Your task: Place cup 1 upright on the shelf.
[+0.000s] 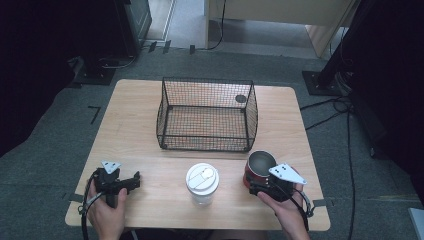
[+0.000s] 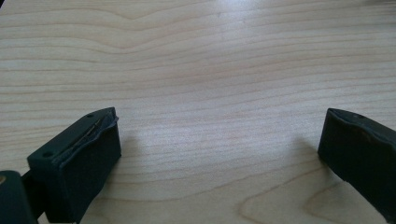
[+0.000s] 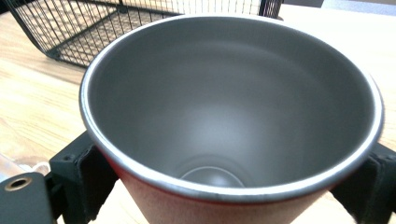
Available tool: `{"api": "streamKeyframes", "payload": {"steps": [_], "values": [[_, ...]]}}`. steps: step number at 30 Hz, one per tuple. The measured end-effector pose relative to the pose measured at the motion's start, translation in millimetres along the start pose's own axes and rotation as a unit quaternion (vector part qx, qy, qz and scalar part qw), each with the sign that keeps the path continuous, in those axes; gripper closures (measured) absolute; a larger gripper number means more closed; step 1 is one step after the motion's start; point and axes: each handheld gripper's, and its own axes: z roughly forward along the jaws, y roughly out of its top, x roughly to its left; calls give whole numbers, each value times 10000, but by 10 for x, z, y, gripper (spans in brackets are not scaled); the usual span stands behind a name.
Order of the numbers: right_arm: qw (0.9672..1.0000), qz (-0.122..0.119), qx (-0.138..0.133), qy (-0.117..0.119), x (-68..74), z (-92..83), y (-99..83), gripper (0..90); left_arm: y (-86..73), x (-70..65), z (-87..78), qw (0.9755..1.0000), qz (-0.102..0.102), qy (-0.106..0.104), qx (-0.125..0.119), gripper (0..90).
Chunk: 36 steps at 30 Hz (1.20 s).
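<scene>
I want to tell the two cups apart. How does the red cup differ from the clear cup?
The red cup is open on top and shows a steel inside; the clear cup wears a white lid. The right gripper has its jaws on either side of the red cup; the clear cup stands free. Both stand upright on the table.

- Tabletop (image 1: 135, 125): pale wood with a wavy grain, smooth, with a soft satin sheen
- Cup (image 3: 233, 107): brushed metal inside, dull grey with a brighter polished rim; the outside is red with a fine matt, grainy coat
- Basket (image 1: 207, 115), at 12 o'clock from the cup: thin black wire mesh, matt
- Lidded tumbler (image 1: 202, 182): white plastic lid, smooth, over a clear, glossy body
- Left gripper (image 2: 219, 154): jaws of matt black plastic, their pads looking rubbery and slightly rough
- Floor (image 1: 50, 135): grey carpet, coarse and dull
</scene>
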Motion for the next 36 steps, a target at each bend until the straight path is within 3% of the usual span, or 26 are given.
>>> {"api": "streamKeyframes", "payload": {"steps": [23, 33, 36], "values": [[9986, -214, -379, 301, 240, 13, 388, 76, 0, -2, 1, 10000, -13, -1, -10, 0], [9946, -245, -921, 407, 317, 48, 469, 76, 0, -2, 1, 10000, -13, 0, -10, 0], [9909, -389, -1234, 364, 340, 78, 466, 75, 0, -1, 1, 10000, -13, -1, -9, 0]]}}
